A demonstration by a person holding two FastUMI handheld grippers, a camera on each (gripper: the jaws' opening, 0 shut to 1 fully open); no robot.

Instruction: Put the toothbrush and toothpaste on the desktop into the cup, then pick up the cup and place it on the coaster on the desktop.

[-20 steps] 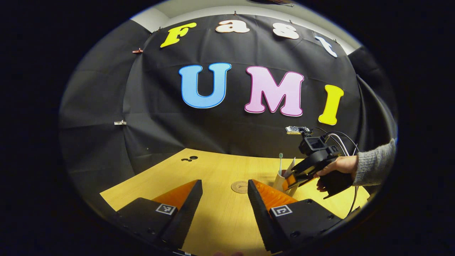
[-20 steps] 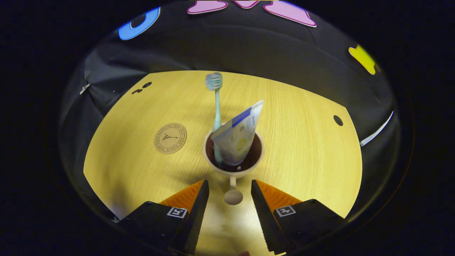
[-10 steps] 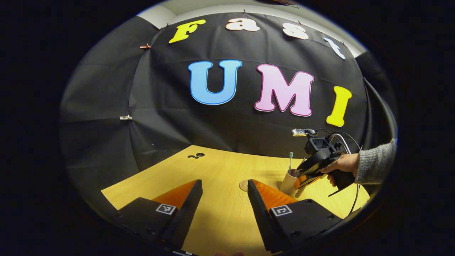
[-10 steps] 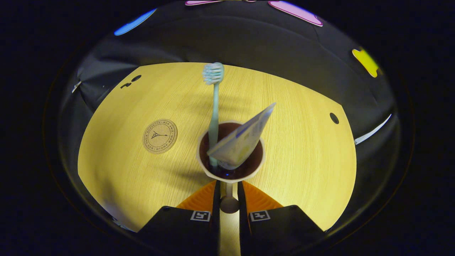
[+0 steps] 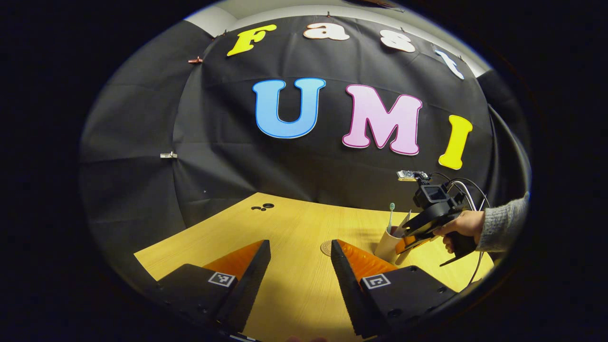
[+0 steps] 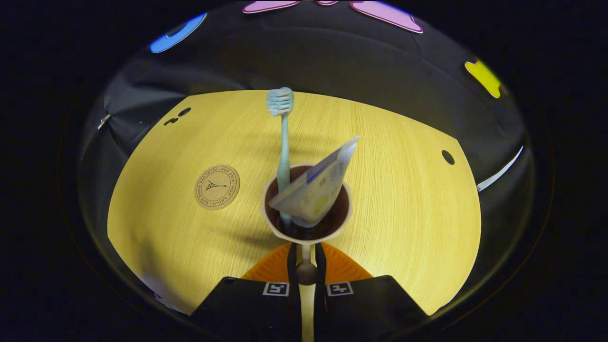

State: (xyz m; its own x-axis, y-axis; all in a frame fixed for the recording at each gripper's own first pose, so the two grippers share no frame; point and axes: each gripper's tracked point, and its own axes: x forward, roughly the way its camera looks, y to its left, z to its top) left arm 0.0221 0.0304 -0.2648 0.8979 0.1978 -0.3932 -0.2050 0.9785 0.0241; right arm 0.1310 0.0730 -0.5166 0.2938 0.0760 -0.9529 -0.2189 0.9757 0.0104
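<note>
Wooden surface point(image 6: 403, 199) carries everything. Right tool point(image 6: 306, 259) is clamped on the cup's handle point(image 6: 306, 271); the cup point(image 6: 308, 213) just ahead holds toothbrush point(image 6: 283, 137) and toothpaste point(image 6: 316, 190). Cork coaster point(image 6: 217, 187) lies ahead-left. Left tool point(image 5: 300, 266) stands apart, gripping nothing.

Left gripper point(image 5: 300, 266) fingers apart, right gripper point(image 5: 403, 243) at cup point(image 5: 387, 246)
</note>
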